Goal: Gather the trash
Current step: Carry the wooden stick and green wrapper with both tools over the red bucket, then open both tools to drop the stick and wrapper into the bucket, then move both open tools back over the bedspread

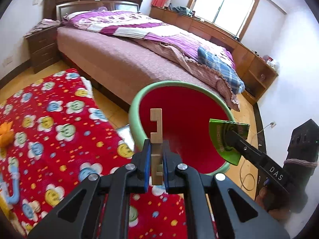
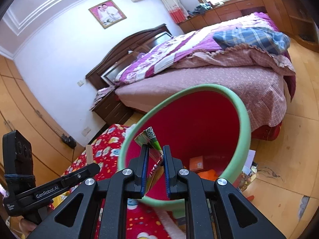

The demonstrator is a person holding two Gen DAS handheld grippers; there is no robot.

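Note:
A green-rimmed bin [image 1: 137,103] with a red inside stands on the floor by the bed, its rim [image 2: 242,107] also filling the right wrist view. My left gripper [image 1: 156,149] is shut on a notched wooden piece [image 1: 155,127], which stands upright in front of the bin's mouth; the same wooden piece [image 2: 89,153] shows at the left in the other view. My right gripper [image 2: 156,151] is shut on a flat green wrapper [image 2: 152,137] over the bin's near rim. From the left wrist, that wrapper [image 1: 221,137] hangs over the bin's right edge. An orange box [image 2: 196,163] lies at the bin's bottom.
A red flower-patterned mat [image 1: 49,119] covers the floor at left. The bed [image 1: 123,59] with a purple quilt stands behind the bin. Wooden cabinets [image 1: 219,33] run under the window. Loose papers and wrappers [image 2: 247,169] lie on the floor right of the bin. A cable [image 1: 246,171] trails there.

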